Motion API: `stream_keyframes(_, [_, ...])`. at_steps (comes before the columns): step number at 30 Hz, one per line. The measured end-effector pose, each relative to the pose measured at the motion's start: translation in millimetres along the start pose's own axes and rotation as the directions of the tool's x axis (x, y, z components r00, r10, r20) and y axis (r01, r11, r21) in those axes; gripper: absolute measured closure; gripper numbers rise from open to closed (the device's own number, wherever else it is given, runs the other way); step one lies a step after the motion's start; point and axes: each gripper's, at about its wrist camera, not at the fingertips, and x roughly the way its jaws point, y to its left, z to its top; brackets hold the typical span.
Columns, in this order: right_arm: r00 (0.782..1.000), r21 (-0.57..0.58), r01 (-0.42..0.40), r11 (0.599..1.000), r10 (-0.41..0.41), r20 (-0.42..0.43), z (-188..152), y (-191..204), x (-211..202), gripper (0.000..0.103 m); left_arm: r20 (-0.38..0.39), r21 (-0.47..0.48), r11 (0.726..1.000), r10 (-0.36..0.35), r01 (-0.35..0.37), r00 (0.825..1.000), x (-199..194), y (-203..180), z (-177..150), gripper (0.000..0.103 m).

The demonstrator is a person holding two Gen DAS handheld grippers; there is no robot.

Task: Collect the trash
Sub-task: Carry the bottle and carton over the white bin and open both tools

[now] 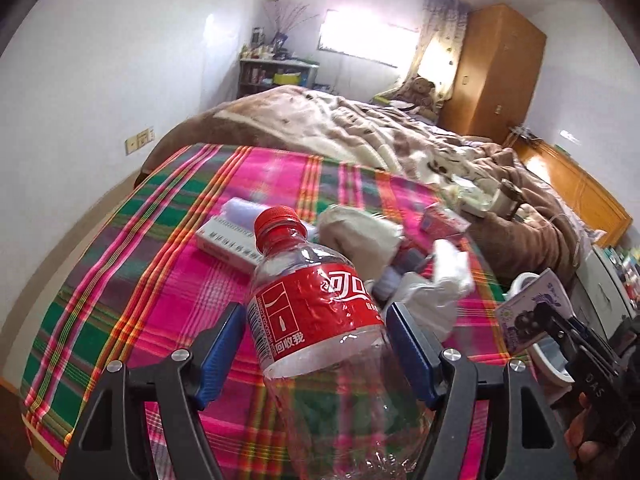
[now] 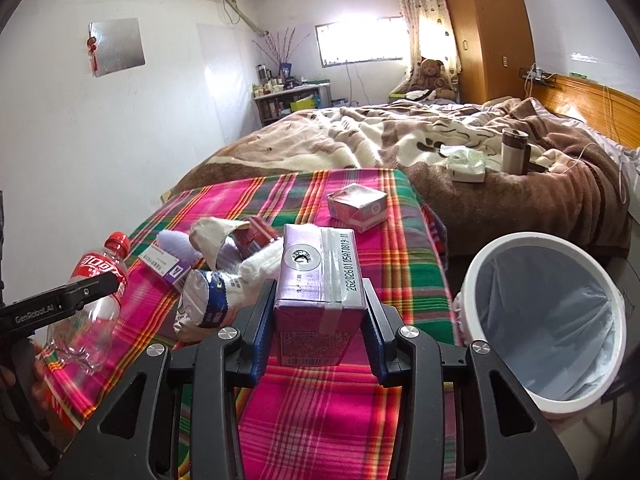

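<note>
The left hand-held gripper (image 1: pixel 316 344) has its blue pads closed against the sides of an empty clear plastic cola bottle with a red cap and red label (image 1: pixel 316 312), which is held tilted above the pink, green and orange plaid cloth (image 1: pixel 132 292) covering the surface below. The right hand-held gripper (image 2: pixel 318 316) is clamped on a small purple drink carton with a foil straw hole on top (image 2: pixel 318 280) (a printed date code runs along its top edge), lifted clear of the cloth. Just to its right stands a round white waste bin lined with a pale plastic bag (image 2: pixel 548 320), beside the cloth's edge. On the cloth lie more scraps: a pink and white carton (image 2: pixel 357 206), a crumpled white and blue wrapper (image 2: pixel 208 304) and a flat white box with printed text (image 1: pixel 228 242).
</note>
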Motion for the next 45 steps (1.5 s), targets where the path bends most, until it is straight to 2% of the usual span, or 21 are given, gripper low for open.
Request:
stream_keyframes(4, [1.0, 0.016, 0.021, 1.0, -0.022, 0.022, 3.5, -15.5, -10.5, 0.062, 0.025, 0.046, 0.997, -0.059, 0.058, 0.998, -10.9, -30.3, 3.3, 0.03])
stream_keyframes(11, [0.995, 0.061, 0.086, 0.994, -0.09, 0.052, 5.6, -48.5, -26.2, 0.062, 0.025, 0.128, 0.981, -0.151, 0.147, 0.988, -11.4, -84.4, 8.7, 0.03])
stream_keyframes(25, [0.972, 0.146, 0.216, 0.965, -0.227, 0.058, 4.1, -112.9, -39.6, 0.062, -0.005, 0.279, 0.92, -0.286, 0.276, 0.958, 8.8, -198.8, 10.3, 0.03])
stream_keyframes(36, [0.952, 0.183, 0.3, 0.936, -0.305, 0.001, -2.8, -159.1, -38.3, 0.062, -0.072, 0.354, 0.857, -0.374, 0.375, 0.924, 38.0, -274.9, -0.1, 0.03])
stream_keyframes(42, [0.944, 0.178, 0.329, 0.928, -0.327, -0.039, -8.1, -171.9, -32.1, 0.062, -0.112, 0.376, 0.837, -0.386, 0.398, 0.916, 60.0, -304.3, -2.7, 0.03])
stream_keyframes(45, [0.941, 0.175, 0.338, 0.925, -0.33, -0.072, -11.7, -180.5, -26.7, 0.062, -0.121, 0.384, 0.837, -0.374, 0.39, 0.92, 71.2, -314.4, -4.9, 0.03])
